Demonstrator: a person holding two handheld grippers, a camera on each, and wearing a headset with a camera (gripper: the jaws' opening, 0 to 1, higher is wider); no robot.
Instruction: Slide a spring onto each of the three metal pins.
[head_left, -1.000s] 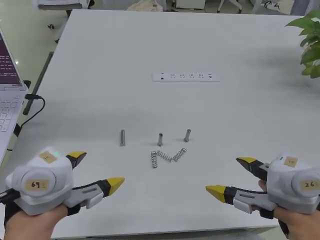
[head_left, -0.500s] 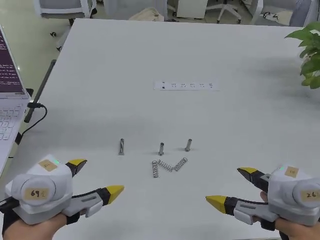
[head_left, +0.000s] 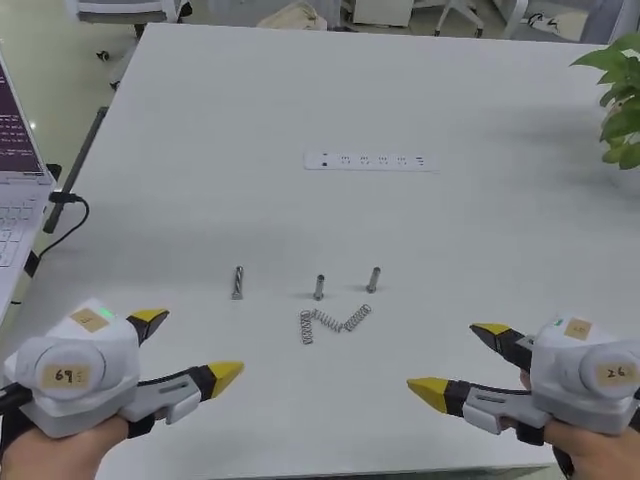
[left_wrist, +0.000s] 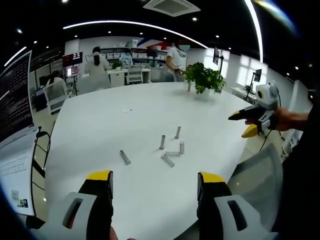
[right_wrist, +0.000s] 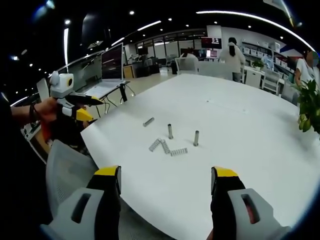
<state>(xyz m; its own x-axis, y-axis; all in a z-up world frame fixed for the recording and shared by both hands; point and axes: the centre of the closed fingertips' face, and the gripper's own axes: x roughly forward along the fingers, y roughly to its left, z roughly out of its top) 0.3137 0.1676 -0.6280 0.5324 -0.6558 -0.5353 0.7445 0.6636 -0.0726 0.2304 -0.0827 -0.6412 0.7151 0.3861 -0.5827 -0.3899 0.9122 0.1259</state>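
Springs (head_left: 326, 319), three little wire coils, lie in a loose zigzag on the matte white table (head_left: 300, 100), just in front of the three smooth metal pins (head_left: 319, 287). Two pins stand upright and the leftmost one lies on its side. The left gripper (head_left: 189, 344) and right gripper (head_left: 457, 358) have chunky white bodies and yellow-tipped jaws. They hover near the table's front edge, both spread wide and holding nothing.

Table (head_left: 480, 250): we find a smooth, matt, pale surface.
Pins (head_left: 319, 287): we note bare metal, dull grey sheen.
Springs (head_left: 326, 320): we see coiled metal wire.
Left gripper (head_left: 189, 345), right gripper (head_left: 457, 359): smooth plastic shells, paper labels.
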